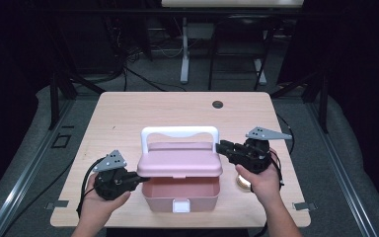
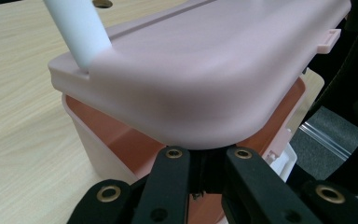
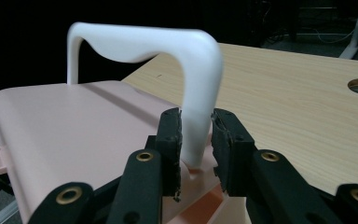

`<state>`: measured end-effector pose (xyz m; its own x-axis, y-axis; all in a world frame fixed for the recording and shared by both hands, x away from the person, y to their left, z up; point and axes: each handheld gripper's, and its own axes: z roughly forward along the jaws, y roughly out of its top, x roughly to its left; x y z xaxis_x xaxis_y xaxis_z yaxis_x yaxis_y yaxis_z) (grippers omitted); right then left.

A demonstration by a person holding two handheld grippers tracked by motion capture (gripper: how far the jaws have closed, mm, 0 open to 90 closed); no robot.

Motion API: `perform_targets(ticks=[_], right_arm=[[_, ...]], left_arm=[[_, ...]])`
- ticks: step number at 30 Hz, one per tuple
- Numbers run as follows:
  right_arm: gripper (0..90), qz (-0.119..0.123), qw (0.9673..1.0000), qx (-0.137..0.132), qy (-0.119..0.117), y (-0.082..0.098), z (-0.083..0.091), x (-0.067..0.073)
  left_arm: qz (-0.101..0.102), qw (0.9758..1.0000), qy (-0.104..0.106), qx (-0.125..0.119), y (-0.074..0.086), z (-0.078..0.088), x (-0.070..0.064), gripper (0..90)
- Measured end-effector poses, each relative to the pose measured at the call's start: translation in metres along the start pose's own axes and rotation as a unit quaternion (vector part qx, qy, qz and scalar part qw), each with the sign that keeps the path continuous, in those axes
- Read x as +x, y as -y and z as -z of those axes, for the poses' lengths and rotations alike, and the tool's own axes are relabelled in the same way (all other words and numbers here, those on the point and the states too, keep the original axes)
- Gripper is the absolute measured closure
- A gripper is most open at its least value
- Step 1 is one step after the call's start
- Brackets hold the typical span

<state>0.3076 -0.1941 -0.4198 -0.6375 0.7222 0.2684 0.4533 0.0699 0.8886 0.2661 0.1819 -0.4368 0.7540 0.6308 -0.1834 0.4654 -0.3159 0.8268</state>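
A pink box (image 1: 181, 195) stands at the table's near middle, its lid (image 1: 180, 160) raised at the front so the salmon inside shows. A white handle (image 1: 180, 132) stands upright on the lid. My left gripper (image 1: 140, 178) is at the lid's left front corner. In the left gripper view its jaws (image 2: 205, 154) sit close together, shut on the lower edge of the lid (image 2: 205, 70). My right gripper (image 1: 220, 147) comes in from the right. Its pads (image 3: 197, 135) are closed on the right leg of the handle (image 3: 168, 42), just above the lid (image 3: 74, 121).
A small round golden thing (image 1: 243, 181) lies on the wooden table (image 1: 128, 113) under the right hand. A cable hole (image 1: 217, 104) sits at the far middle. A white latch (image 1: 180, 206) hangs on the box's front. Dark floor and desk legs lie beyond.
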Motion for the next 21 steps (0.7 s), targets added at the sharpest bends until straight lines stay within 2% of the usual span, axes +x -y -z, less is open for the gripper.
perform_targets(ticks=[13,21], right_arm=[[83.6,0.011,0.9994,-0.007,0.031,0.005,0.014,0.0],[89.0,0.021,0.9973,0.008,0.069,0.011,0.016,0.004]], left_arm=[[-0.007,0.9999,0.0,-0.013,-0.011,0.003,0.004,90.0],[-0.008,0.9997,0.002,-0.023,-0.019,0.004,0.007,90.0]])
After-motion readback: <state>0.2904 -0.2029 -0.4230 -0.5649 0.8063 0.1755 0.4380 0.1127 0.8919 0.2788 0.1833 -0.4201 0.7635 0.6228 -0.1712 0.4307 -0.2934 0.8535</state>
